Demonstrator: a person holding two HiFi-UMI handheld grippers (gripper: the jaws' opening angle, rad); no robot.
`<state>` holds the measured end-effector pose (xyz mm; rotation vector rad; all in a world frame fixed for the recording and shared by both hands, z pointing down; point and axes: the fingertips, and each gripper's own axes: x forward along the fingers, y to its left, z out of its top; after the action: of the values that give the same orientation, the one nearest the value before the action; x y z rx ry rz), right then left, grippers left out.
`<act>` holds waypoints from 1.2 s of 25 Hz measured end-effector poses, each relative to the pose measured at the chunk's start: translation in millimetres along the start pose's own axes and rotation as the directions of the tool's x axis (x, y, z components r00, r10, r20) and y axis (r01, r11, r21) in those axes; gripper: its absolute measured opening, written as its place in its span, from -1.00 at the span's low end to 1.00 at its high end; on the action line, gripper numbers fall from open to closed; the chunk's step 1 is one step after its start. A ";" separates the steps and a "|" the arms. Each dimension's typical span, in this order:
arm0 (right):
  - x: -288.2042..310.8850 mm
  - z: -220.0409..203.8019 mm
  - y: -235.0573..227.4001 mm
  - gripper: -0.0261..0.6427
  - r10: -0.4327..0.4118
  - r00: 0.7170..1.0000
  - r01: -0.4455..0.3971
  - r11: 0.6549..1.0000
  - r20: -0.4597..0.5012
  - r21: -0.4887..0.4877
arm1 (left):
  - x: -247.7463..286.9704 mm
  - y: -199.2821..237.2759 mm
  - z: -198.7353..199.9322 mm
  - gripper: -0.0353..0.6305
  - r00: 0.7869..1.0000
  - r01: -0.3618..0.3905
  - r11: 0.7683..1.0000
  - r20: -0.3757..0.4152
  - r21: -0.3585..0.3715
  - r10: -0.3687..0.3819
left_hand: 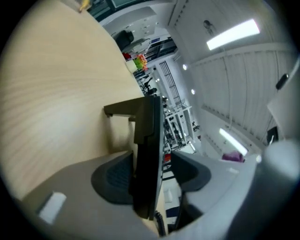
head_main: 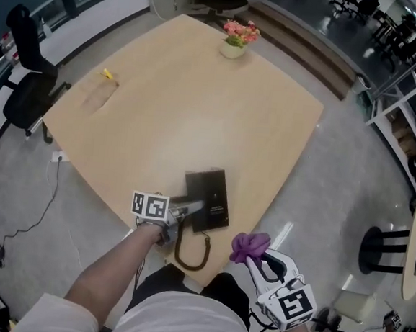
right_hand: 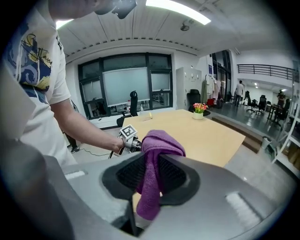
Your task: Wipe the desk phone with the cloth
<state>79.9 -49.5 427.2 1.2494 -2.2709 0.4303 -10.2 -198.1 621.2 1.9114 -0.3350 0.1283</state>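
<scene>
At the near edge of the wooden table (head_main: 162, 114), the left gripper (head_main: 187, 210) has its jaws spread wide around the left side of the black desk phone (head_main: 211, 194). The phone's edge stands between the pads without being clamped. The phone's coiled cord (head_main: 189, 252) hangs off the near edge. To the right, clear of the table, the right gripper (head_main: 256, 260) is clamped on the bunched purple cloth (head_main: 249, 245). A flower pot (head_main: 235, 40) sits at the far edge.
</scene>
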 end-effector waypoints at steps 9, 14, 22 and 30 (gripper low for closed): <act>7.9 3.1 -9.6 -0.66 0.025 0.999 -0.025 1.000 -0.028 -0.016 | 12.2 -3.1 0.1 -0.34 0.996 0.045 0.999 -0.071 -0.024 -0.046; 9.5 12.9 -25.0 -0.66 0.051 0.999 -0.051 0.997 -0.009 -0.050 | 6.5 -31.3 3.4 -0.35 0.996 0.064 0.998 -0.058 0.023 -0.063; 30.5 70.7 -35.5 -0.66 0.177 0.977 -0.158 0.975 0.119 -0.156 | -17.1 -84.5 3.9 -0.35 0.997 0.077 0.995 -0.019 0.069 -0.075; 63.2 117.0 -15.5 -0.66 0.347 0.920 -0.296 0.919 0.180 -0.260 | -26.3 -113.2 -18.1 -0.35 0.998 0.057 0.995 -0.020 0.078 -0.056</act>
<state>32.0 -159.5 367.8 0.8417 -2.6446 0.1376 -0.8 -140.0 519.4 1.9948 -0.2669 0.1226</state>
